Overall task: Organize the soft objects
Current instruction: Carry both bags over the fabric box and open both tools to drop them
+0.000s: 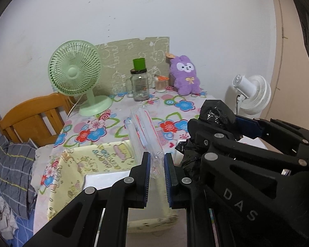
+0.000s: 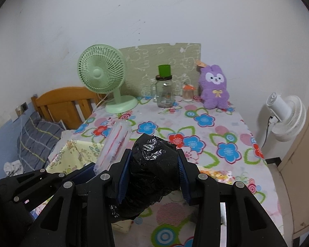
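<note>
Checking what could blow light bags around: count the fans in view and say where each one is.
2. The green desk fan stands at the table's far left corner by the wall. The white fan stands off the table's right side. Others may be out of view.

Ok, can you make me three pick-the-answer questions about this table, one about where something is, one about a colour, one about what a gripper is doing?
1. Where is the purple bunny?
A. at the back of the table by the wall
B. on the wooden chair
C. in the yellow box

2. What colour is the fan on the table?
A. red
B. green
C. black

3. What is the right gripper doing?
A. hanging empty
B. holding the jar
C. squeezing a black bag

Answers: 1 A, it sits against the wall; 2 B, all pale green; 3 C, the pads press the bag's sides.
</note>
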Motion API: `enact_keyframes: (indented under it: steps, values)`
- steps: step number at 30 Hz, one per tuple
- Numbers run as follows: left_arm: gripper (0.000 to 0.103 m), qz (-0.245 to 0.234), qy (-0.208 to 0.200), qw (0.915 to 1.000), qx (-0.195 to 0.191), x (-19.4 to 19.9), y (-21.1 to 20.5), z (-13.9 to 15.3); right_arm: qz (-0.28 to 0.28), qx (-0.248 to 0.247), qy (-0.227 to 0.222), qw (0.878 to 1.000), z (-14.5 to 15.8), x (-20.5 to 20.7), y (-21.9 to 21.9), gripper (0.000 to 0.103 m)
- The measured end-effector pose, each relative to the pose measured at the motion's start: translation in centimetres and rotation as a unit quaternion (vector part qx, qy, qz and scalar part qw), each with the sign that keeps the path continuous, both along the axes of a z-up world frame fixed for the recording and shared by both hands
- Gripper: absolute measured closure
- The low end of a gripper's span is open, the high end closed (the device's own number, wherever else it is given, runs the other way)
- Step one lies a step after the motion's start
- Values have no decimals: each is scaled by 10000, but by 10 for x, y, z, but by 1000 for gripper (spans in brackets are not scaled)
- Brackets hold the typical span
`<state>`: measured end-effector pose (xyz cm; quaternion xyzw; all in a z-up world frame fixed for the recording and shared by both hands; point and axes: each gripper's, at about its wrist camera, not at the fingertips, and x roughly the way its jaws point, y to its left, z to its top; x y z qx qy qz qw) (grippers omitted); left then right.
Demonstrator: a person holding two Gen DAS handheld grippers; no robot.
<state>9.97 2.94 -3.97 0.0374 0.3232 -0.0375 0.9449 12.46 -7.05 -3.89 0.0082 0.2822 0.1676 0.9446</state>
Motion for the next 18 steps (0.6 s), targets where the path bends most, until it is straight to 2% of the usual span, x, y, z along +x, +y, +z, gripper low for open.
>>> enact_keyframes:
  steps: [7, 18]
  values:
    - [92, 172, 109, 9998, 6, 4, 20, -8, 233, 12, 6, 9997, 1, 9, 23, 58]
    - [92, 403, 393, 9984, -6, 12, 49, -28, 514, -32, 283, 9983, -16, 26, 57, 58]
